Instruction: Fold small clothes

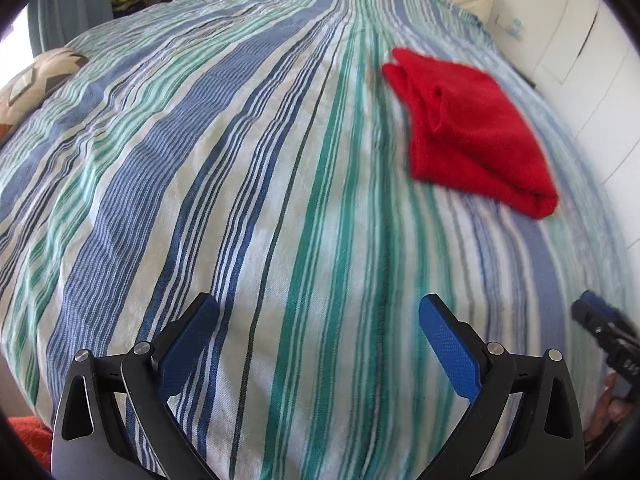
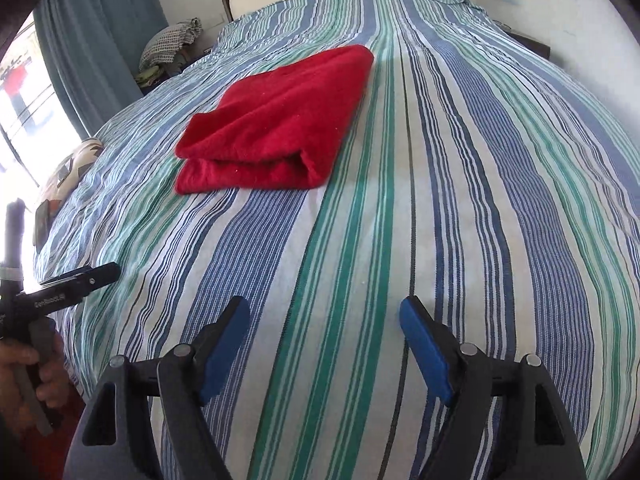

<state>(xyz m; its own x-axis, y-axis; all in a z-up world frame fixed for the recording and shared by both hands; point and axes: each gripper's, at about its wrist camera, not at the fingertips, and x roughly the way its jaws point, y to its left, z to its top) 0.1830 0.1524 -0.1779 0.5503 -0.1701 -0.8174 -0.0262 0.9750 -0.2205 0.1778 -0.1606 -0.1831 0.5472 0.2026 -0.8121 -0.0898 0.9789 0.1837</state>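
A folded red fleece cloth point(image 2: 276, 128) lies on the blue, green and white striped bedspread point(image 2: 400, 240), well ahead of both grippers. The left gripper point(image 1: 318, 314) and right gripper point(image 2: 325, 314) hover with jaws spread wide, nothing between them. White lettering on the left gripper's black body is too blurred to read surely.

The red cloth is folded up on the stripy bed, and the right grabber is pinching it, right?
Not quite. The red cloth is folded on the stripy bed, but the right gripper isn't pinching it. The right wrist view shows its jaws open with nothing between them, apart from the cloth, which lies farther up the bed.
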